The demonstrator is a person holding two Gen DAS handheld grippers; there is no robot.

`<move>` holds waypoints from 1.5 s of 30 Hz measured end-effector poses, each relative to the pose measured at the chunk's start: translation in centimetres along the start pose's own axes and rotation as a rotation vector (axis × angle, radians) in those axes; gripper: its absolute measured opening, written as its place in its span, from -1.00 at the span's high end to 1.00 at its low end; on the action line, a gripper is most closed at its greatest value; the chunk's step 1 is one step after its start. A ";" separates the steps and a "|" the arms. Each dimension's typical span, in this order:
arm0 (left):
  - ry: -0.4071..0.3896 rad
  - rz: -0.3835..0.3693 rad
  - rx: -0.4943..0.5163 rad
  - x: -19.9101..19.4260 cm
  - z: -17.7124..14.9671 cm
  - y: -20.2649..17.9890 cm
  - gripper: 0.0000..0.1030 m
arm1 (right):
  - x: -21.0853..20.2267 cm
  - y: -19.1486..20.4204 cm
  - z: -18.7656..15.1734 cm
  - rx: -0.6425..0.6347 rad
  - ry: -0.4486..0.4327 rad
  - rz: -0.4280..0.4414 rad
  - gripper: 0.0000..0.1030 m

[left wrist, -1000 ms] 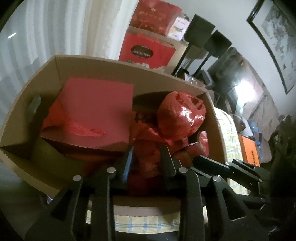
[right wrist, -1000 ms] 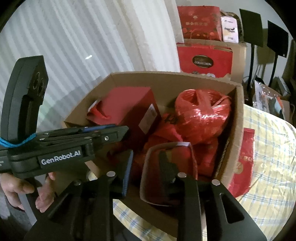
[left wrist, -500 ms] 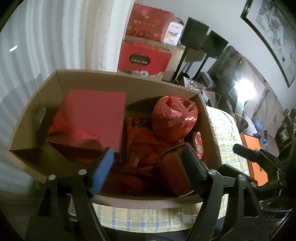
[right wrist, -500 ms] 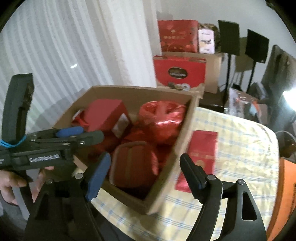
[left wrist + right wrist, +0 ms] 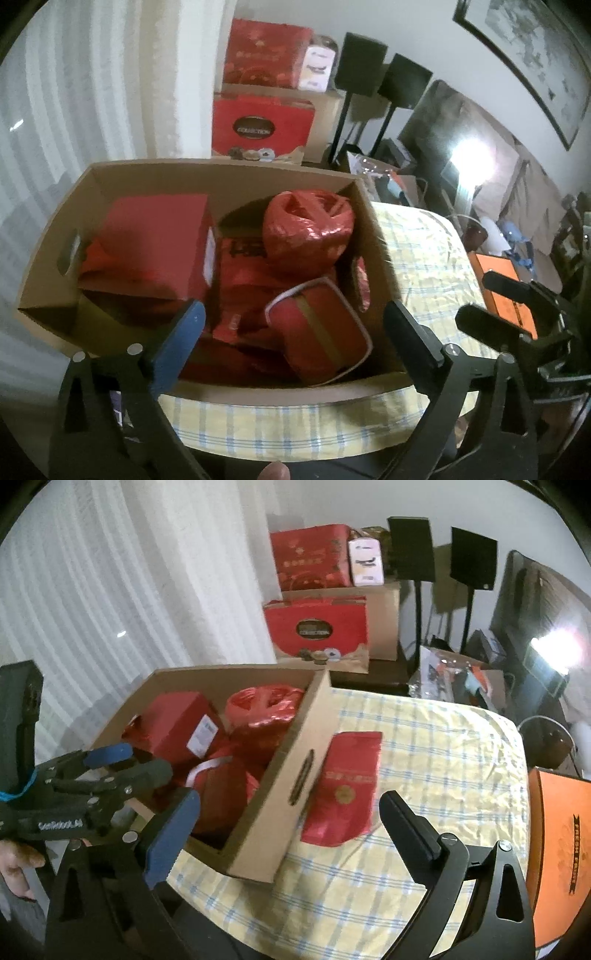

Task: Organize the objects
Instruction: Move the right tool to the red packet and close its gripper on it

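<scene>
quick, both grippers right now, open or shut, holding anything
Left gripper: open, holding nothing, above the cardboard box.
Right gripper: open, holding nothing, near the red packet.

My left wrist camera is looking down over the near edge of the cardboard box (image 5: 236, 173), close above its contents; my right wrist camera is sitting further right, facing the box (image 5: 258, 834) corner and the checked tablecloth (image 5: 424, 746). Both are sharing the box and the stacked red gift boxes (image 5: 264, 122) behind

left gripper (image 5: 291, 325) spread wide and empty, right gripper (image 5: 288, 812) likewise
</scene>
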State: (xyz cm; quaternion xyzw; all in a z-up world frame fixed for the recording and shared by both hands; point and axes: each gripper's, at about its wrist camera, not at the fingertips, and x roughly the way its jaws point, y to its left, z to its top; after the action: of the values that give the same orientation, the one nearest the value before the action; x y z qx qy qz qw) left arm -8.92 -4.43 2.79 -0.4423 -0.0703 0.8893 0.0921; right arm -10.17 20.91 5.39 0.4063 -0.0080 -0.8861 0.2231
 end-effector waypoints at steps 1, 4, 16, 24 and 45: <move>-0.004 -0.004 0.005 -0.1 -0.1 -0.5 -0.93 | -0.1 -0.4 -0.1 0.007 -0.001 -0.006 -0.92; -0.019 -0.015 0.022 -0.2 -0.3 -1.8 -0.95 | -0.4 -1.7 -0.4 0.031 -0.002 -0.017 -0.92; -0.046 -0.074 0.038 1.1 -0.4 -5.0 -0.95 | 1.7 -7.7 -2.3 0.151 0.064 -0.025 -0.49; -0.006 -0.093 0.042 3.0 0.1 -5.7 -0.82 | 5.9 -9.9 -3.2 0.183 0.143 0.012 -0.10; 0.038 -0.142 0.055 4.9 1.3 -7.3 -0.63 | 12.7 -9.6 -3.9 0.191 0.248 0.117 0.60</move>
State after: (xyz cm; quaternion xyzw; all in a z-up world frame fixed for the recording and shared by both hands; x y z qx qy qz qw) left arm -12.15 3.71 1.26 -0.4504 -0.0752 0.8736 0.1683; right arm -18.33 25.08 -8.17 0.5305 -0.0881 -0.8100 0.2339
